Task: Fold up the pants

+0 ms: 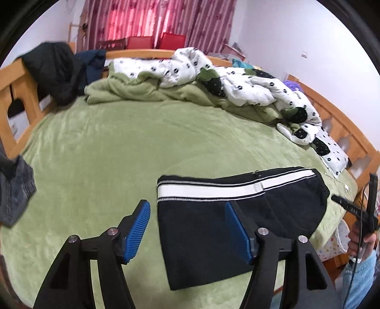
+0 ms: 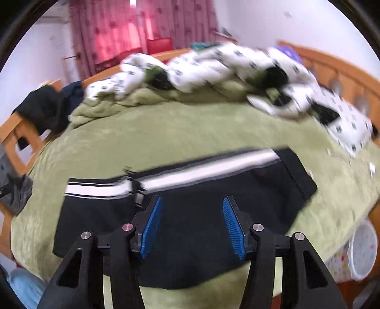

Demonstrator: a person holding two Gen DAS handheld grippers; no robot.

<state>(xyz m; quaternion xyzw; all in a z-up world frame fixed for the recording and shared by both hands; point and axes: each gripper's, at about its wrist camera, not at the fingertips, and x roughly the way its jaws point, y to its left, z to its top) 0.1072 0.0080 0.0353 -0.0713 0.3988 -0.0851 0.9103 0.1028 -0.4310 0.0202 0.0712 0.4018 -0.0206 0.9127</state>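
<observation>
While both grippers hover empty with fingers spread wide, the left gripper [image 1: 187, 229] and right gripper [image 2: 192, 225], the folded black pants [image 1: 213, 225], white-striped, lie flat near the bed's [image 1: 106, 147] fuzzy green front edge.

No readable text (both views checked).

A home bedroom: wooden-railed bed [image 1: 21, 78], green blanket [image 1: 114, 147], rumpled duvet [image 1: 249, 90], red curtains [image 1: 152, 19].
</observation>
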